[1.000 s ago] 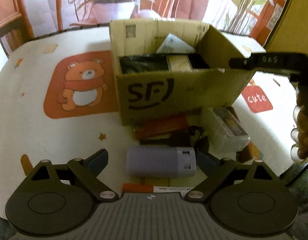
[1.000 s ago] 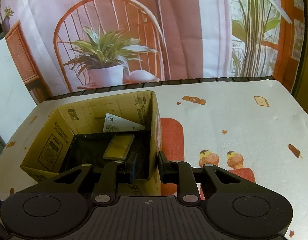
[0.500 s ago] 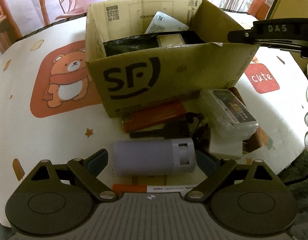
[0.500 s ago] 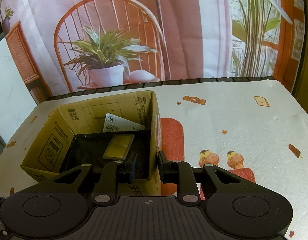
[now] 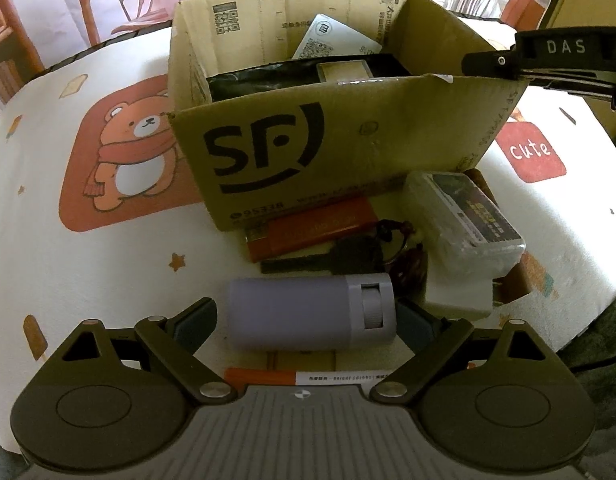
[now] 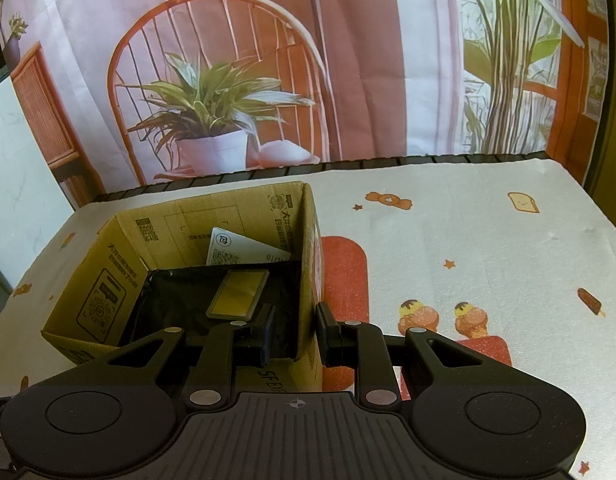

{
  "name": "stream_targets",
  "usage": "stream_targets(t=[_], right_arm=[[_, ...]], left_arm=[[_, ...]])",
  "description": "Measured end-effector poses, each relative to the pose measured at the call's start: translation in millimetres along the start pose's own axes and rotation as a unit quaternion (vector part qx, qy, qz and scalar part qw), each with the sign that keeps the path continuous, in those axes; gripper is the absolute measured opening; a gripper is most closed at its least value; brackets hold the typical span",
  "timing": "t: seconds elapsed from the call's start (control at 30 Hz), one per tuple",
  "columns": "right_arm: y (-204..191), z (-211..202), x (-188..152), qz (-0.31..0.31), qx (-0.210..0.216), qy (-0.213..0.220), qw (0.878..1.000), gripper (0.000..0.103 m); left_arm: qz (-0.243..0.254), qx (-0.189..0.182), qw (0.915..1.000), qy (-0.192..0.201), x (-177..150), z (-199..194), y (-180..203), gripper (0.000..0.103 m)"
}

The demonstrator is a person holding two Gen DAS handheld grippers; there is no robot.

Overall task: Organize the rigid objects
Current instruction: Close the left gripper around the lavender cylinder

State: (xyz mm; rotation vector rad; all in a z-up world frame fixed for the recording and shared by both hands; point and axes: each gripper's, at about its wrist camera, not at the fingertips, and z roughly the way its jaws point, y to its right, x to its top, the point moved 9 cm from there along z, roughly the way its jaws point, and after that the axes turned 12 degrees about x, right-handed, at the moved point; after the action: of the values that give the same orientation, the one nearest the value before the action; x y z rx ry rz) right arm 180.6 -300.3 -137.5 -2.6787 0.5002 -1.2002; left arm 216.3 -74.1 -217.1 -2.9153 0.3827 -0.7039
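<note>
My left gripper (image 5: 306, 320) is shut on a lilac cylinder (image 5: 312, 310), held sideways above the pile in front of the SF cardboard box (image 5: 348, 148). The box holds a black bag, a white card (image 5: 336, 38) and a yellow-faced case (image 6: 238, 294). My right gripper (image 6: 295, 334) is shut on the box's right wall (image 6: 310, 276), one finger inside and one outside; it also shows in the left wrist view (image 5: 548, 58).
On the printed tablecloth before the box lie an orange lighter (image 5: 312, 232), a dark key with a cord (image 5: 348, 260), a clear plastic case (image 5: 464, 216), a white adapter (image 5: 456, 294) and an orange pen (image 5: 292, 378). A potted plant (image 6: 212, 136) stands behind the table.
My left gripper has lifted the lilac cylinder and carried it toward the box, which now looks larger and nearer. The right gripper has kept its hold on the box wall.
</note>
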Motion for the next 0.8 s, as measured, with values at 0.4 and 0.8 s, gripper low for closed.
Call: stream_targets(t=[0.4, 0.8], right_arm=[[0.2, 0.4, 0.4, 0.002, 0.001, 0.0, 1.0, 0.021], [0.8, 0.5, 0.4, 0.003, 0.001, -0.001, 1.0, 0.021]], left_arm=[[-0.018, -0.009, 0.9998, 0.005, -1.0, 1.1, -8.6, 0.088], [-0.062, -0.001, 0.9981, 0.005, -0.8, 1.8, -25.9, 0.088]])
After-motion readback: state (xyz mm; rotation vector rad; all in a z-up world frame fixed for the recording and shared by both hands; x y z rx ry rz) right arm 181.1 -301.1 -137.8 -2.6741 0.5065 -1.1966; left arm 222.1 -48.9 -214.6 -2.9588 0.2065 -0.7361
